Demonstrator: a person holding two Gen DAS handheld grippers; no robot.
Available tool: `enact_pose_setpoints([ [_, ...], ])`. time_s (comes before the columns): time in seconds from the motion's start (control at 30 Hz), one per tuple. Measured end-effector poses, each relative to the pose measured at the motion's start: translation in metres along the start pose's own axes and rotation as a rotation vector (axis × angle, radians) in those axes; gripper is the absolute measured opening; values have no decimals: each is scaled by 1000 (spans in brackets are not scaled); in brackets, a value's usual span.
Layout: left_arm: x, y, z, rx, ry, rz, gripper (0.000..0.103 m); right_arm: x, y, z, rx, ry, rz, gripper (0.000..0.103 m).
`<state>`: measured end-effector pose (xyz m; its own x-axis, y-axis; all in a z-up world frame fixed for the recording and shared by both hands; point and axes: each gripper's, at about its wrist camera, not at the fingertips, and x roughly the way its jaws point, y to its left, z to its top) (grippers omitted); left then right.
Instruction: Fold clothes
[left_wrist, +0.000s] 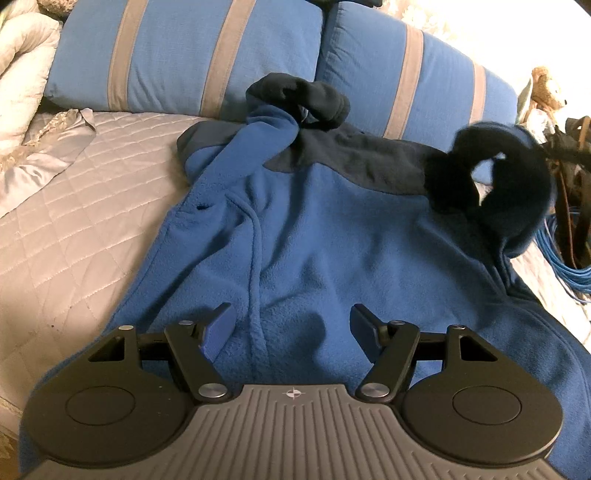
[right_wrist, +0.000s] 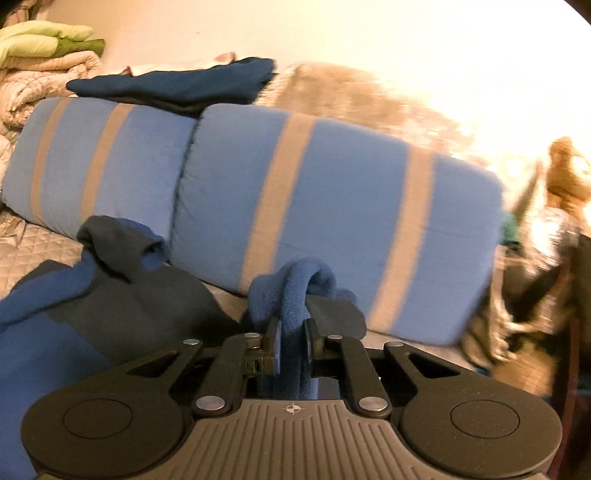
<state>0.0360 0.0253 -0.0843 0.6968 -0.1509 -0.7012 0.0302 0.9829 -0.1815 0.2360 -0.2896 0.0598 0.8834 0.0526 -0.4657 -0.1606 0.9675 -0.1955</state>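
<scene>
Right gripper (right_wrist: 292, 345) clamped on fleece sleeve (right_wrist: 295, 291) – left gripper (left_wrist: 291, 328) spread wide, blue fleece jacket (left_wrist: 314, 236) seen between fingers, ungripped.

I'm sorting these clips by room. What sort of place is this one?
Most likely a bedroom: a blue fleece jacket lies spread on a quilted bedspread, two blue striped pillows stand behind it, and folded duvets are stacked at the far left.

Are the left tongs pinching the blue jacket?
No, the left tongs are wide open above the blue jacket, with nothing clamped between their fingers.
</scene>
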Motion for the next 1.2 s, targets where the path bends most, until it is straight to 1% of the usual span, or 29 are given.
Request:
enact_pose_setpoints([
  [0.07,0,0,0,0,-2,1,68,-15,-15,-16,-1,25,-33,14],
  [0.13,-1,0,0,0,-4,1,68,-25,-26,-35,3,73,-52,14],
  [0.23,-1,0,0,0,-5,1,68,-34,-44,-66,38,166,-63,14],
  [0.3,-1,0,0,1,-6,1,68,-39,-51,-84,67,207,-70,14],
  [0.37,-1,0,0,2,-7,2,68,-47,-55,-99,85,225,-89,13],
  [0.47,-1,0,0,3,-9,3,68,-56,-55,-113,98,229,-104,13],
  [0.57,-1,-1,-1,2,-9,4,68,-65,-44,-116,81,210,-82,13],
  [0.63,-1,-1,-1,3,-11,5,68,-70,-34,-112,57,190,-56,13],
  [0.73,-1,-2,-2,4,-12,7,68,-74,-13,-97,0,134,-6,13],
  [0.83,-2,-2,-2,4,-13,6,68,-75,9,-83,-46,96,68,13],
  [1.07,-3,-1,-2,6,-8,4,68,-71,54,-83,-143,156,277,13],
  [1.13,-2,-2,-1,10,-6,7,68,-69,57,-87,-163,195,318,14],
  [1.17,-2,-2,-2,13,-5,11,68,-70,56,-88,-166,202,338,16],
  [1.2,-2,-4,-2,17,-3,15,68,-74,52,-87,-157,192,351,25],
])
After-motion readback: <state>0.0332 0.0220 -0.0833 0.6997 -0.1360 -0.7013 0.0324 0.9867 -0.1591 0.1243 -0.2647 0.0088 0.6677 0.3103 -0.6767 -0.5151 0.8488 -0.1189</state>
